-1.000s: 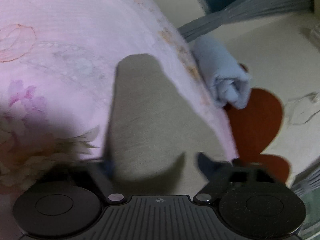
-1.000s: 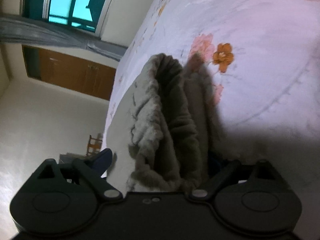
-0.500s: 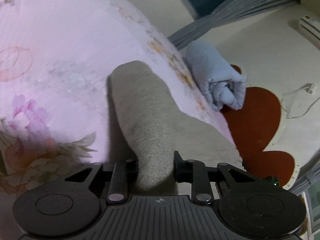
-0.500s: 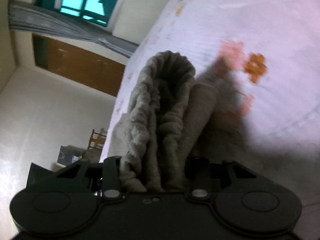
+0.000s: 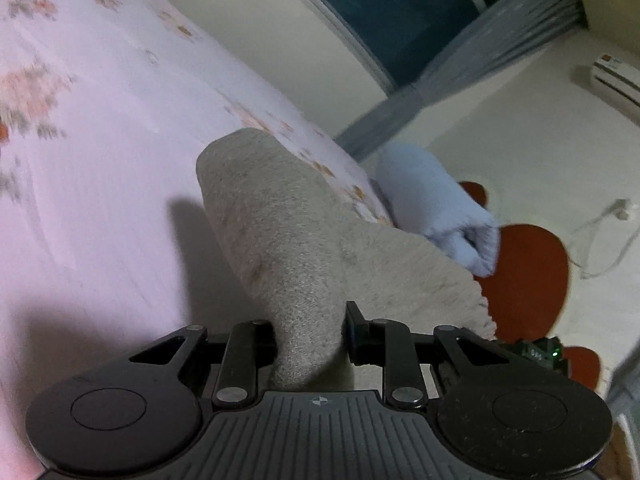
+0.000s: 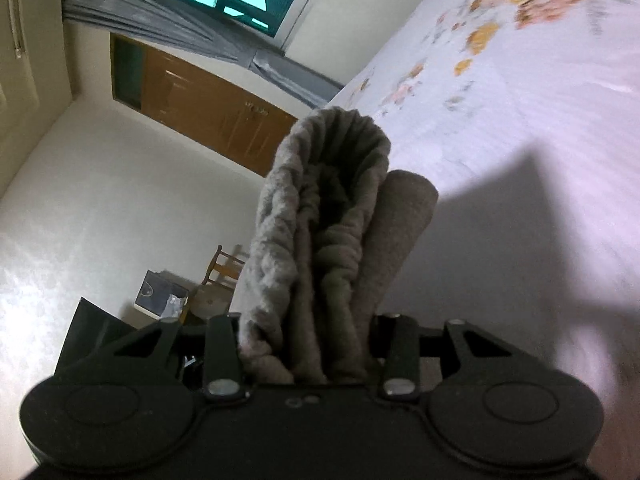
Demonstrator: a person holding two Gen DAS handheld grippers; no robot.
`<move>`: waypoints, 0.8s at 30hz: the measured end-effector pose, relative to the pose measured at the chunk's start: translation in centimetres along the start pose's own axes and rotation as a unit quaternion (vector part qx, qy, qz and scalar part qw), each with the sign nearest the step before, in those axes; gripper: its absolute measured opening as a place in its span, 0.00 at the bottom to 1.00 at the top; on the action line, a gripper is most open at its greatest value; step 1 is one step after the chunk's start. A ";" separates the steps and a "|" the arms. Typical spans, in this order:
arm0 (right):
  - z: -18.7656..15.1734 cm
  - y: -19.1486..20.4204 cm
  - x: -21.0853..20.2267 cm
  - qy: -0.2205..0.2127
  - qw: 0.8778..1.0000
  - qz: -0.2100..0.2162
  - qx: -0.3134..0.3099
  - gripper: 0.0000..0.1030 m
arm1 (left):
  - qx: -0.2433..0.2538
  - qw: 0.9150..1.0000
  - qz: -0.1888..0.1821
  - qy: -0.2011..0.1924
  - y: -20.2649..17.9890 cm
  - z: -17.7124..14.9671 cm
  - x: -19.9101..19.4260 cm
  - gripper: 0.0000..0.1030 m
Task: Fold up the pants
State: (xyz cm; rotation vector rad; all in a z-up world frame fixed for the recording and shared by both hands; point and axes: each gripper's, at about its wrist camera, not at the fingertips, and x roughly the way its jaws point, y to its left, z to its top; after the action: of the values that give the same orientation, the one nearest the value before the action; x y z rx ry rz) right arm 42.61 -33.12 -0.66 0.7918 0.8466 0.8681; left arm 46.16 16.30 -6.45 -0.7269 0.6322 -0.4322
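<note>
The grey fleece pants (image 5: 288, 240) hang in the air over a pink floral bedsheet (image 5: 80, 140). My left gripper (image 5: 310, 336) is shut on a plain leg end of the pants, which bulges forward between the fingers. In the right wrist view my right gripper (image 6: 308, 344) is shut on the gathered elastic waistband (image 6: 332, 208), bunched in thick folds between the fingers. The fabric hides the fingertips of both grippers. The pants' shadow falls on the sheet (image 6: 520, 160).
A rolled light-blue towel (image 5: 436, 208) lies at the bed's edge, above a red floor mat (image 5: 528, 276). Grey curtains (image 6: 160, 12), a window, a wooden door (image 6: 200, 108), a small chair (image 6: 224, 264) and a box stand beyond the bed.
Both grippers closed on the pants, the left on the leg end, the right on the waistband. Both then rose and lifted the cloth off the sheet.
</note>
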 end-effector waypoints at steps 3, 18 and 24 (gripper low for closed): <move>2.1 -1.3 4.0 0.012 1.000 -0.004 0.005 0.31 | -0.001 1.000 0.019 -0.001 2.6 2.4 1.6 0.25; 0.9 -8.7 8.3 0.007 0.995 -0.045 0.089 0.34 | -0.049 0.999 0.006 0.008 11.4 1.7 6.2 0.32; 1.8 -9.1 8.9 0.019 0.995 -0.029 0.097 0.43 | -0.054 0.999 0.002 0.004 11.0 1.1 5.6 0.44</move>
State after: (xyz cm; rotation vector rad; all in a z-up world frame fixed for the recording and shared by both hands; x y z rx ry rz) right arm 50.44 -29.60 -10.19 0.9179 0.9938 0.7585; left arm 52.62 21.10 -15.85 -0.8263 0.6682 -0.4004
